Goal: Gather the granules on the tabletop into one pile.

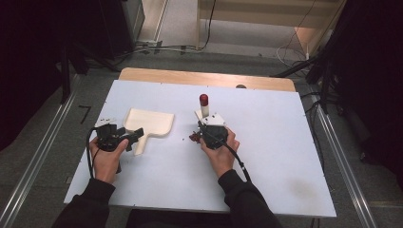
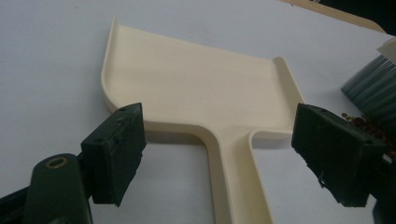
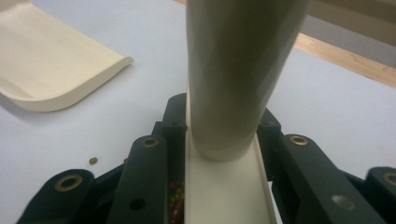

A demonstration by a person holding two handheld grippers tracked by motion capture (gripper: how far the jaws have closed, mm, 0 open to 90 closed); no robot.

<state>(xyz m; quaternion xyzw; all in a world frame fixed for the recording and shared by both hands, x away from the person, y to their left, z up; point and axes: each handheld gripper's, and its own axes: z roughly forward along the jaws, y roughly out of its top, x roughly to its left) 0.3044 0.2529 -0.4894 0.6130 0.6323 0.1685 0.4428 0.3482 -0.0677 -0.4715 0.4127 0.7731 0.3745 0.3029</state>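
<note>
A cream dustpan (image 1: pixel 151 121) lies flat on the white table, its handle pointing toward the person. My left gripper (image 1: pixel 134 135) is open, and its jaws stand well apart on either side of the dustpan handle (image 2: pixel 236 177) without touching it. My right gripper (image 1: pixel 205 129) is shut on a small brush, whose cream handle (image 3: pixel 238 70) stands up between the jaws and ends in a red cap (image 1: pixel 204 99). The brush's dark bristles (image 2: pixel 373 86) rest beside a small pile of reddish-brown bits (image 1: pixel 194 137) just right of the dustpan (image 2: pixel 196 88).
The white tabletop (image 1: pixel 275 142) has a wooden strip (image 1: pixel 204 77) along its far edge. One loose bit (image 3: pixel 93 160) lies on the table near my right gripper (image 3: pixel 224 133), with the dustpan's corner (image 3: pixel 51 74) beyond it. Cables and dark stands surround the table.
</note>
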